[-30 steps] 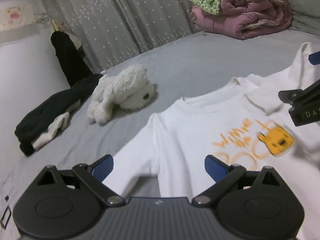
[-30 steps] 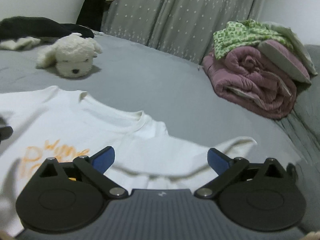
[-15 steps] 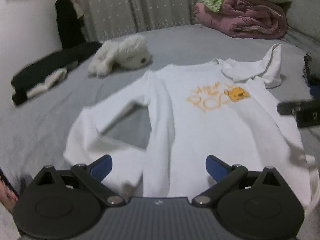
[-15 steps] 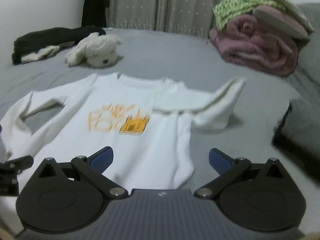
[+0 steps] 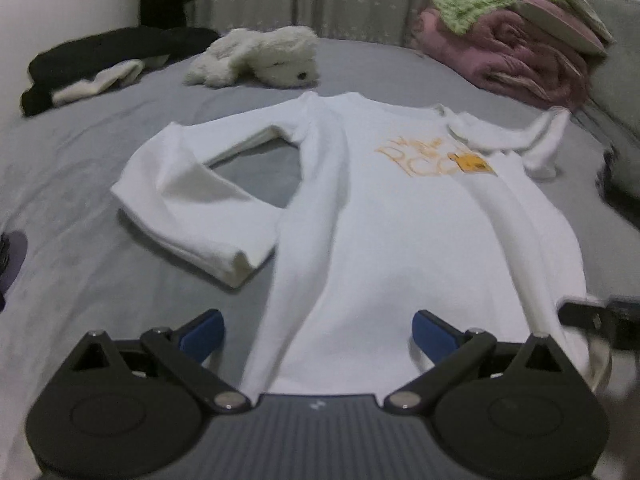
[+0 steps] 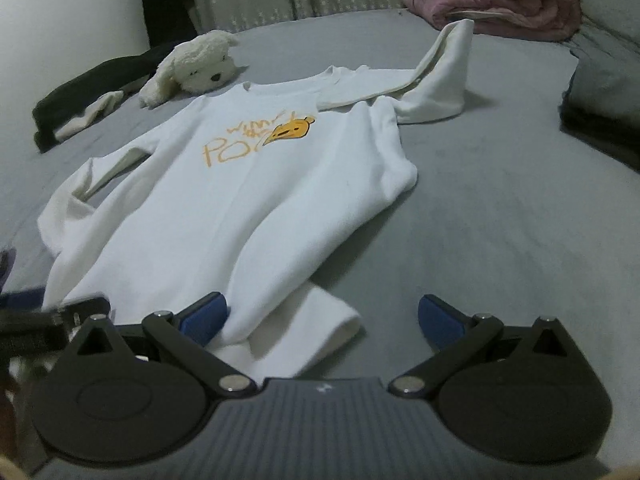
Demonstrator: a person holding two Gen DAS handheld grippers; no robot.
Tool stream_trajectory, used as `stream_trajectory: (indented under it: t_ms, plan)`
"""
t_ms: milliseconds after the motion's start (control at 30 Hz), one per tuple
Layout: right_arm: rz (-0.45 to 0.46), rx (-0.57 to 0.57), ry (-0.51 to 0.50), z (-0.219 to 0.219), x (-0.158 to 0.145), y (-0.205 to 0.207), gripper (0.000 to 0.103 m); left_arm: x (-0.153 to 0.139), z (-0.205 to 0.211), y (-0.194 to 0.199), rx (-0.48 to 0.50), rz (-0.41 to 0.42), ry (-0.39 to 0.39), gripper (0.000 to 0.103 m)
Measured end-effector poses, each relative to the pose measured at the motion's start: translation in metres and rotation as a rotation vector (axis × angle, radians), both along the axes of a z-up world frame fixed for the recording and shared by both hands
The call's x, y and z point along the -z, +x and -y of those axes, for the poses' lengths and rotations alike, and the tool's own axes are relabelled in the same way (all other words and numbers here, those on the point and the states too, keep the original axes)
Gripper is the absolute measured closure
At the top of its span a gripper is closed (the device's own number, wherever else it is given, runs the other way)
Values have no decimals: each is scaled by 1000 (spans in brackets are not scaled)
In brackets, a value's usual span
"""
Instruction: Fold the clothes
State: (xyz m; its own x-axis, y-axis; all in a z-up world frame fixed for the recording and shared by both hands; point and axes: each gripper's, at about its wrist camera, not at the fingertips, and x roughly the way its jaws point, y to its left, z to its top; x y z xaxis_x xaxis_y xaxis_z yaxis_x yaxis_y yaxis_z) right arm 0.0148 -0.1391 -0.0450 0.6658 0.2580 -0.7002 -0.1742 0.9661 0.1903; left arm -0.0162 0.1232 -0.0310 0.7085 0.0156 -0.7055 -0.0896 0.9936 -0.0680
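A white long-sleeved shirt [image 5: 400, 216] with orange lettering and a yellow bear print lies face up on the grey bed, collar away from me. Its left sleeve [image 5: 192, 196] is bent back into a loop beside the body. The right sleeve [image 6: 436, 76] lies folded near the collar. My left gripper [image 5: 316, 330] is open just above the hem, with cloth between the blue pads but not clamped. At the hem's right corner [image 6: 304, 328] my right gripper [image 6: 324, 316] also stands open. Each gripper shows at the edge of the other's view.
A white plush dog [image 5: 264, 58] lies beyond the collar. Dark clothes with a white piece [image 5: 96, 64] are piled at the far left. A pink quilt with a green cloth on top [image 5: 516, 40] sits far right, against a grey curtain. A dark item [image 6: 600, 120] lies at the right.
Both grippers have pulled back from the shirt's shoulders to its hem, so the whole shirt now shows. The shirt lies flatter and the right sleeve rests near the collar.
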Motion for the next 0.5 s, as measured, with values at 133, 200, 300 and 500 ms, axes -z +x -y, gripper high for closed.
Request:
stream_trajectory:
  t_ms: [133, 200, 300, 500]
  plan:
    - [-23, -28, 28, 9, -2, -10, 0, -1, -12, 2, -52, -20, -45, 2]
    - [-41, -30, 48, 12, -3, -9, 0, -1, -18, 3, -67, -26, -78, 2]
    - [-64, -25, 73, 15, -4, -9, 0, -1, -22, 5, -81, -30, -104, 2]
    - [-89, -23, 89, 15, -6, -3, 0, 0, -19, 9, -77, -36, -95, 2]
